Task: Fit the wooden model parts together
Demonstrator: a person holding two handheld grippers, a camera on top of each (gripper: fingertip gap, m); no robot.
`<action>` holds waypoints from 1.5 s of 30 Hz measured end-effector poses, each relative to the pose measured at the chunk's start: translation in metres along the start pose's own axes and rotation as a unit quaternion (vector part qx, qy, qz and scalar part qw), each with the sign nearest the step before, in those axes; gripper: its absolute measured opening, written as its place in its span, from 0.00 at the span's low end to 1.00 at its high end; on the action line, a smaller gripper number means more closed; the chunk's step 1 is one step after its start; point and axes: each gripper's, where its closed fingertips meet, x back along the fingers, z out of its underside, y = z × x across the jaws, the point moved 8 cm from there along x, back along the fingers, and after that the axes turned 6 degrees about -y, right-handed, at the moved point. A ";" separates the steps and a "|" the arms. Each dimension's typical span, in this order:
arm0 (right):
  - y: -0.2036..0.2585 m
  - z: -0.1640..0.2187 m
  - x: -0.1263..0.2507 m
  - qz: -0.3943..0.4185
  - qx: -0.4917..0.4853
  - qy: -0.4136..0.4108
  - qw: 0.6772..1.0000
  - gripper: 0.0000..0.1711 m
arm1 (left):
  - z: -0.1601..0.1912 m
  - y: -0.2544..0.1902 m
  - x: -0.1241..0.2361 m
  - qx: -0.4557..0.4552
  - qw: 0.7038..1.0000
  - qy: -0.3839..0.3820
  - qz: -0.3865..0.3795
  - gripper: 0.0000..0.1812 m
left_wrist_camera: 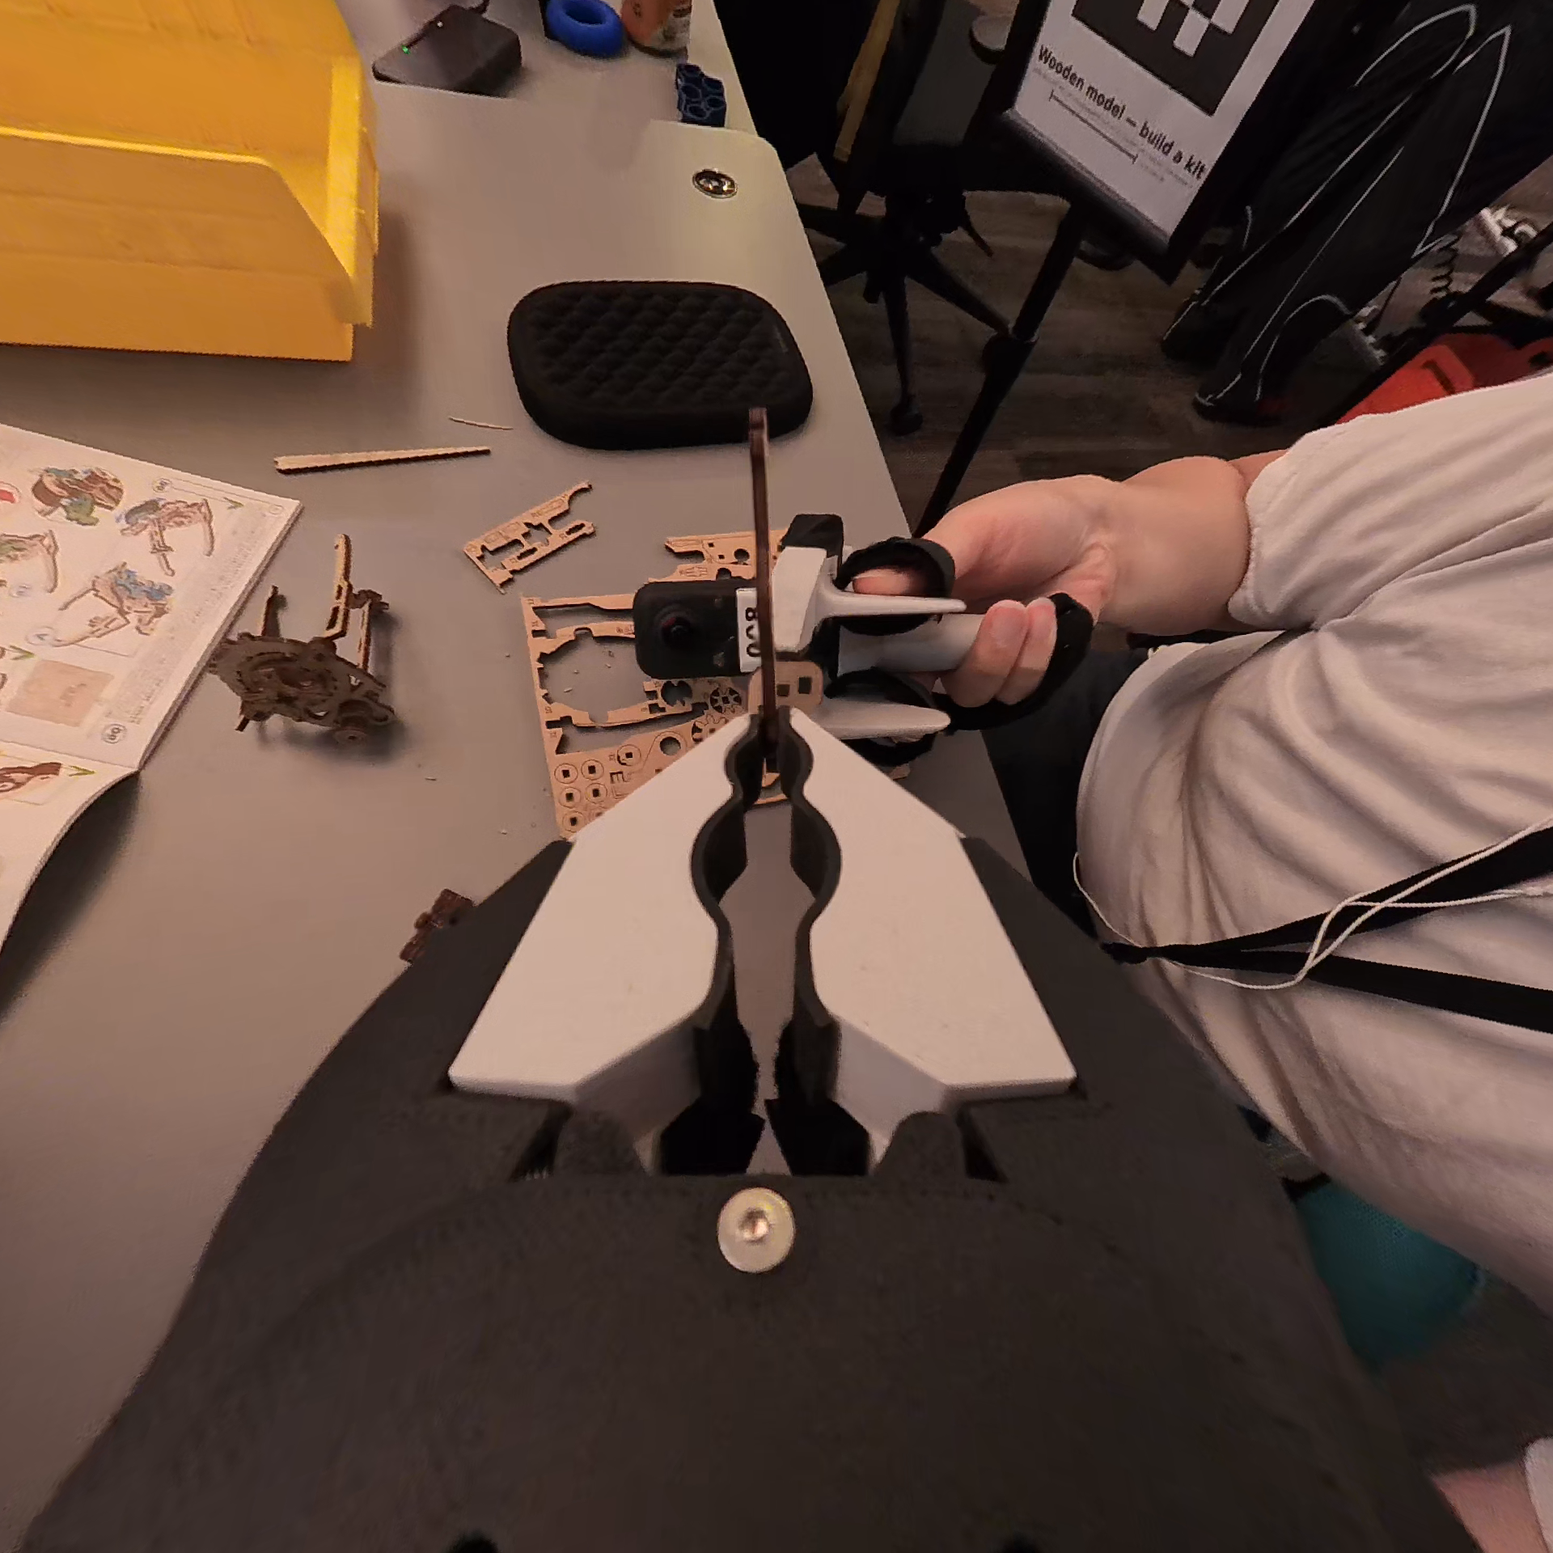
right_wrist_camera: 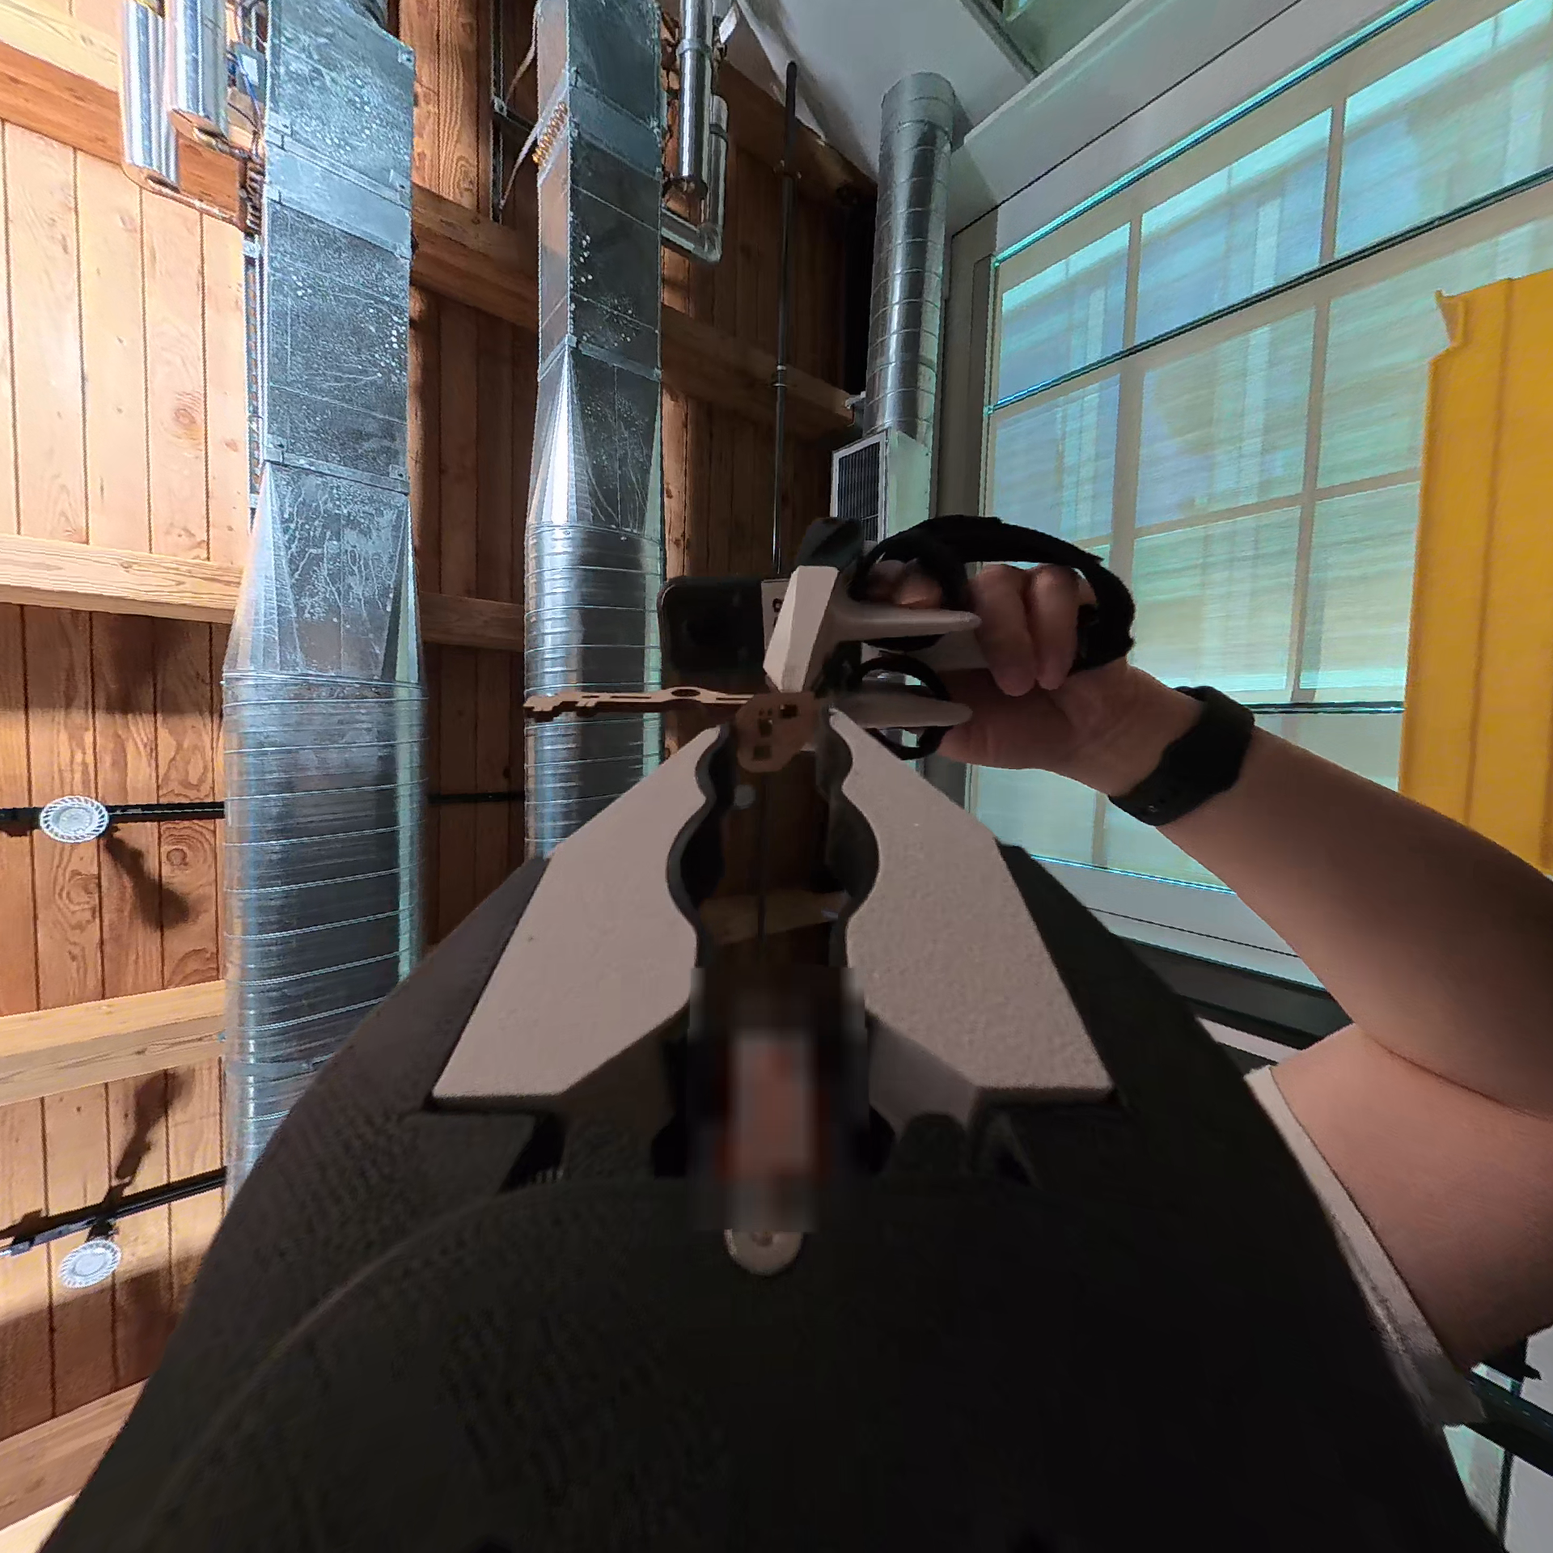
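Observation:
My left gripper (left_wrist_camera: 769, 744) is shut on a thin dark wooden strip (left_wrist_camera: 760, 546), seen edge-on and standing up from the fingertips above the grey table (left_wrist_camera: 252, 924). My right gripper (right_wrist_camera: 769, 739) points up at the ceiling and is shut on a small light wooden piece with square holes (right_wrist_camera: 769, 731). The strip (right_wrist_camera: 630, 702) runs left from that piece, and the two parts touch. Each gripper shows in the other's view, hand-held: the right one (left_wrist_camera: 807, 622) and the left one (right_wrist_camera: 840, 639). The small piece (left_wrist_camera: 794, 685) sits beside the strip.
On the table lie a partly built dark model (left_wrist_camera: 302, 672), punched-out wooden sheets (left_wrist_camera: 588, 672), a sheet scrap (left_wrist_camera: 529, 538), a wooden stick (left_wrist_camera: 378, 458), an instruction booklet (left_wrist_camera: 126, 588), a black pad (left_wrist_camera: 660, 361) and yellow bins (left_wrist_camera: 168, 168). A person in a white shirt (left_wrist_camera: 1345, 756) is at right. Both grippers' tips are close together, under 4 cm apart.

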 end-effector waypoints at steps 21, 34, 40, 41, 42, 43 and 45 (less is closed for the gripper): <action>-0.006 -0.003 0.000 -0.014 -0.019 0.015 1.000 0.10 | 0.004 0.002 -0.001 -0.009 1.000 0.015 -0.007 0.01; -0.011 -0.007 0.003 0.021 0.004 0.033 0.999 0.10 | 0.010 -0.001 -0.003 -0.046 0.997 0.057 -0.028 0.01; -0.016 -0.016 0.004 0.076 0.013 0.058 0.995 0.10 | 0.020 0.004 -0.004 -0.038 0.996 0.083 -0.014 0.01; -0.017 -0.017 0.003 0.079 0.013 0.063 0.995 0.10 | 0.020 0.004 -0.003 -0.034 0.996 0.081 -0.005 0.00; -0.016 -0.018 0.003 0.082 0.013 0.066 0.994 0.10 | 0.020 0.004 -0.003 -0.030 0.997 0.075 0.006 0.00; -0.016 -0.019 0.003 0.084 0.017 0.069 0.994 0.10 | 0.019 0.004 -0.002 -0.026 0.997 0.067 0.014 0.00; -0.012 -0.023 0.001 0.094 0.033 0.084 0.992 0.10 | 0.018 0.005 0.000 -0.022 0.998 0.051 0.029 0.00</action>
